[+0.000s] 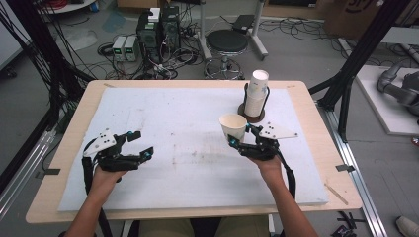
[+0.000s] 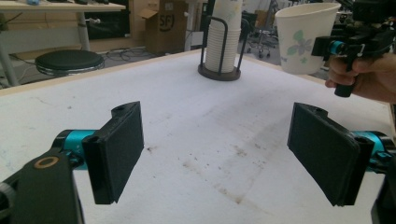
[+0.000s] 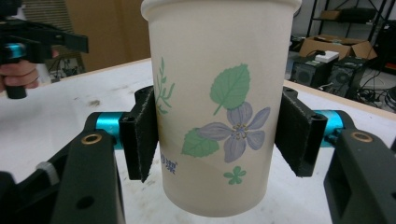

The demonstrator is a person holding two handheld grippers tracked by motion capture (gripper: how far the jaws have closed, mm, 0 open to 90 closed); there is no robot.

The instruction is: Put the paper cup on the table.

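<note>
Paper cup (image 3: pixel 219 107) w/ flower print, unreadable blue mark; box (image 2: pixel 163 21) "SF".

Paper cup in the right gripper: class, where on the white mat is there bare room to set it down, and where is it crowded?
Bare: the white mat between the left gripper and the paper cup. Crowded: the far right corner, by the cup stack in its holder.

Right tool (image 1: pixel 238 139) grips paper cup (image 1: pixel 233 127) near cup stack (image 1: pixel 256 94); left tool (image 1: pixel 138 143) open, empty.
</note>
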